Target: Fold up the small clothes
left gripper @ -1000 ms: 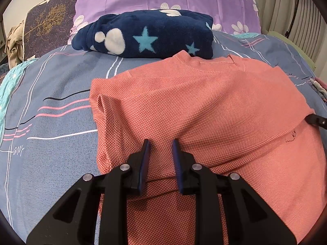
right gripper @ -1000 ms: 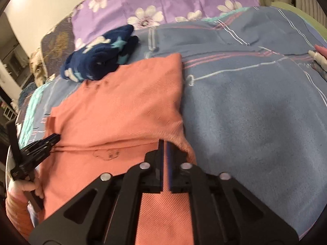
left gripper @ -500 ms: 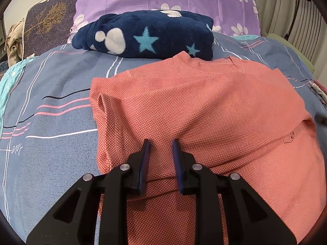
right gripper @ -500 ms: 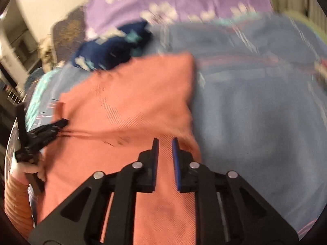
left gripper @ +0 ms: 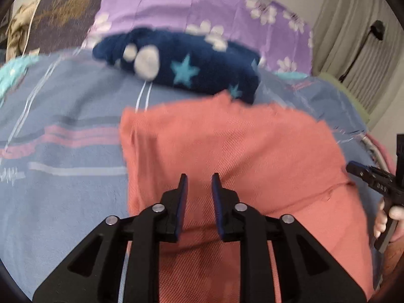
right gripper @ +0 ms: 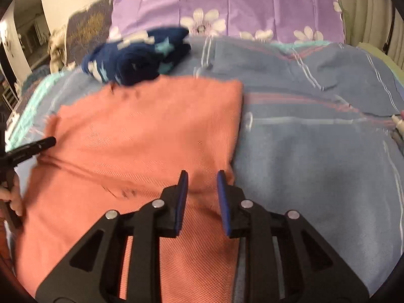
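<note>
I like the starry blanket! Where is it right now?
The navy star blanket lies folded at the far end of the bed, just beyond the orange shirt and in front of the purple flowered pillow. In the right wrist view it sits upper left.

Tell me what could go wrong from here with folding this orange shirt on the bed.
Both the left gripper and right gripper are open above the orange shirt, holding nothing, so a shallow pinch might slip or catch the blue sheet too. The shirt's far edge lies against the navy star blanket, so a fold toward it could snag. Both views are motion-blurred, so aim may be off.
</note>
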